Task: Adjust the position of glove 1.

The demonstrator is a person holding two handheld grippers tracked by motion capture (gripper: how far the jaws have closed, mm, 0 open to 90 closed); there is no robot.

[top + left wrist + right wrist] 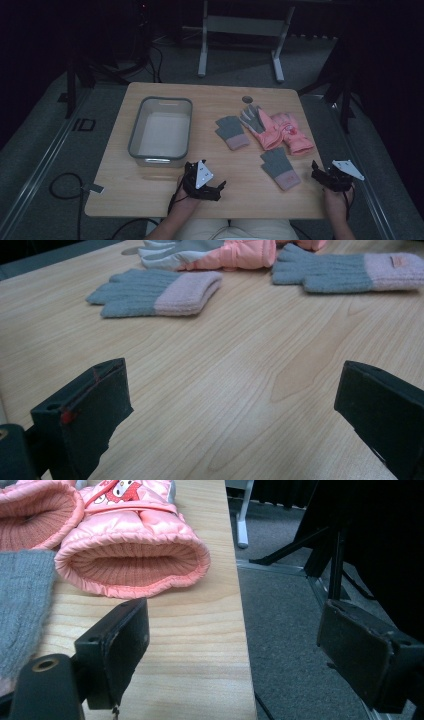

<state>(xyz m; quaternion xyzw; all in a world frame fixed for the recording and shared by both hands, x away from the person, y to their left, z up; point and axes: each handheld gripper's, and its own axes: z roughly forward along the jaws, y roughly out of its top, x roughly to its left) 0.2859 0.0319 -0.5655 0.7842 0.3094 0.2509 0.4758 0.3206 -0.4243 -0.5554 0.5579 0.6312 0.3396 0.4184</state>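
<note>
Two grey knit gloves with pink cuffs lie on the wooden table (145, 192), one (231, 132) mid-table and one (280, 168) nearer me. A pair of pink padded gloves (280, 131) lies beside them. My left gripper (220, 191) rests low at the front edge, open, pointing toward the gloves. Between its jaws (232, 390) there is bare wood, with a grey glove (155, 292) farther ahead. My right gripper (315, 171) stands open at the table's right front corner. It (235, 630) straddles the table edge, just short of a pink glove's cuff (132, 555).
A grey plastic basin (134, 135) with nothing in it stands at the table's left. A round grommet (247, 99) sits near the far edge. Past the right edge lie grey floor (290, 630) and black stand legs. A cable trails on the floor at the left.
</note>
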